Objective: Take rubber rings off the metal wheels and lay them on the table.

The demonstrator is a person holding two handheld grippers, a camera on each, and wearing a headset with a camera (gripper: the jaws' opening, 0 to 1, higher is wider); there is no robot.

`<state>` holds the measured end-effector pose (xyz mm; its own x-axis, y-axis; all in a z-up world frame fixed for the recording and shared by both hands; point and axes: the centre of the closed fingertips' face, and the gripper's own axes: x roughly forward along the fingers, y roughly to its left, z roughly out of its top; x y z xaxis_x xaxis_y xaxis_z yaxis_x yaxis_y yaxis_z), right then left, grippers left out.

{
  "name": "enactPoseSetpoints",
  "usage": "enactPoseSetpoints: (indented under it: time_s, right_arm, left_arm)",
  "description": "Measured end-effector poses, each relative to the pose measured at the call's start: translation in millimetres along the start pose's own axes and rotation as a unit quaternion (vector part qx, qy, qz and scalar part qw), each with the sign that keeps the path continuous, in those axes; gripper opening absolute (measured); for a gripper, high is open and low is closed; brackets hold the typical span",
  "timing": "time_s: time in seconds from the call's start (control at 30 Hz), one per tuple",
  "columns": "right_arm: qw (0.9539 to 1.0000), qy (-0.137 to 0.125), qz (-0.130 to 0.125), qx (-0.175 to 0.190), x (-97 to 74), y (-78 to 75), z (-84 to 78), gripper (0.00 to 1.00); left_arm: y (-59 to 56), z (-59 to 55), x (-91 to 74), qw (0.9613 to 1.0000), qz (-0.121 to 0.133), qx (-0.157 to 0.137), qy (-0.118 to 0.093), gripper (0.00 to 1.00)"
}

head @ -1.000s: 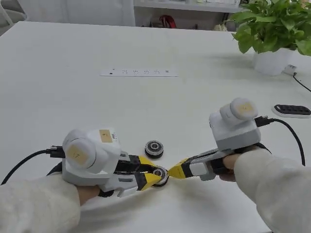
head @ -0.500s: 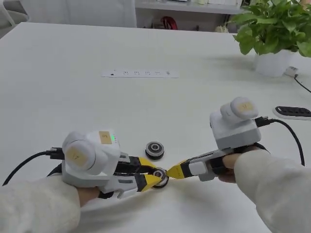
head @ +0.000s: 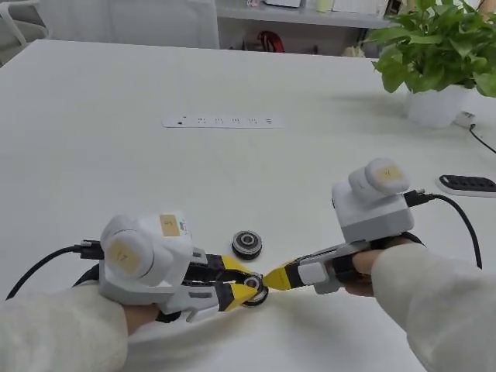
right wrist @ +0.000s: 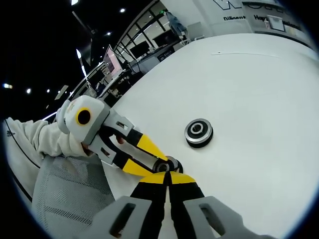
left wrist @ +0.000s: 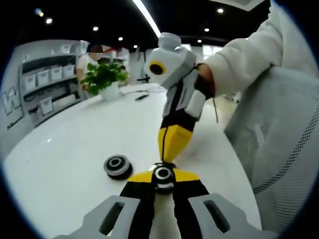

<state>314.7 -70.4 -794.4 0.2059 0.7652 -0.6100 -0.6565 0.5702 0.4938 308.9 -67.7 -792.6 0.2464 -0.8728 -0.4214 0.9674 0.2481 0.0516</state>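
Your smooth white tabletop, your left tool clamped on a small round metal wheel, your right tool with yellow jaws pressed together, tips touching that wheel's rim, second wheel, dark-ringed, lying flat just beyond.

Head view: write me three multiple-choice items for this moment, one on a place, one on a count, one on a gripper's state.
1. Where does the loose wheel lie?
A. on the table, just beyond the gripper tips
B. between two jaws
C. at the far edge

2. How many wheels are in sight?
A. one
B. two
C. four

3. The left gripper is:
A. wide open
B. shut on the second wheel
C. lying unheld

Key: 1 A, it rests free beyond the tips; 2 B, one loose, one gripped; 3 B, its yellow jaws clamp it.
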Motion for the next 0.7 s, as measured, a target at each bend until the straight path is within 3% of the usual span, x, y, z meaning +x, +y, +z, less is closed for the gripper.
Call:
enactPoseSetpoints:
  time_s: [0.37, 0.4, 0.43, 0.47, 0.57, 0.7]
  right_arm:
    - [0.9999, -0.008, 0.012, -0.003, 3.4, 6.8, 3.8, 0.00]
    - [0.9998, -0.012, 0.017, 0.002, 2.8, 8.4, 5.2, 0.00]
    - [0.9991, -0.018, 0.039, 0.005, 2.3, 15.6, 7.8, 0.00]
    - [0.9970, -0.043, 0.062, 0.015, 1.8, 25.1, 17.0, 0.00]
    - [0.9989, -0.026, 0.037, -0.013, 2.8, 24.1, 14.0, 0.00]
    - [0.9993, -0.012, 0.035, -0.008, 5.7, 21.2, 3.6, 0.00]
  left_arm:
    - [0.4, -0.1, 0.0, 1.0000, 0.001, -0.002, -0.001, 0.14]
    - [0.4, -0.2, 0.0, 1.0000, 0.001, -0.002, -0.001, 0.14]
    - [0.4, -0.3, 0.0, 1.0000, 0.001, -0.002, 0.000, 0.14]
    - [0.5, -0.3, 0.1, 1.0000, 0.001, -0.001, -0.001, 0.14]
    - [0.7, -0.1, 0.0, 1.0000, 0.002, -0.004, -0.002, 0.14]
    - [0.6, 0.0, -0.3, 1.0000, 0.003, -0.007, -0.003, 0.14]
